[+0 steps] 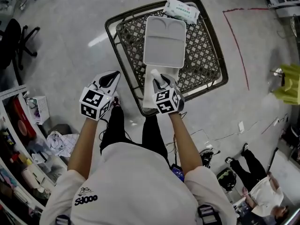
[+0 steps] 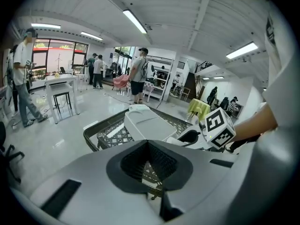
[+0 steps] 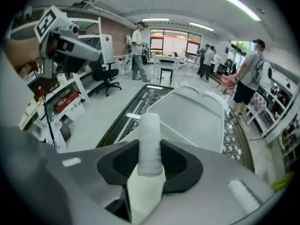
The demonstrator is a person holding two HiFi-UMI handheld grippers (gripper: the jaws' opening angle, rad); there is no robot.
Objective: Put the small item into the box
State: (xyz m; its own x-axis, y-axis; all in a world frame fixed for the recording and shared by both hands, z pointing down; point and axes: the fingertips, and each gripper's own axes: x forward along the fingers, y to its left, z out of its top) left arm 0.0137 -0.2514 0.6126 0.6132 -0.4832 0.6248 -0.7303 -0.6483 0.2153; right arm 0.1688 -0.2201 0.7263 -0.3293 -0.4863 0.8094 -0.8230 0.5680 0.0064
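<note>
A white plastic box [image 1: 164, 41] lies on a dark wire-mesh table [image 1: 206, 55]; the box also shows in the left gripper view [image 2: 145, 123] and the right gripper view [image 3: 192, 116]. My right gripper [image 1: 161, 81] is over the near end of the box and is shut on a small white capped bottle [image 3: 150, 144], which sticks out forward between the jaws [image 1: 155, 73]. My left gripper [image 1: 109, 79] hangs off the table's left edge, above the floor; its jaws meet with nothing between them [image 2: 149, 163].
A pack of wipes [image 1: 181, 11] lies at the table's far edge. An office chair [image 1: 14, 41] and cluttered shelves [image 1: 18, 139] stand at the left. A person [image 1: 255, 182] sits on the floor at lower right. Several people stand farther off in the room.
</note>
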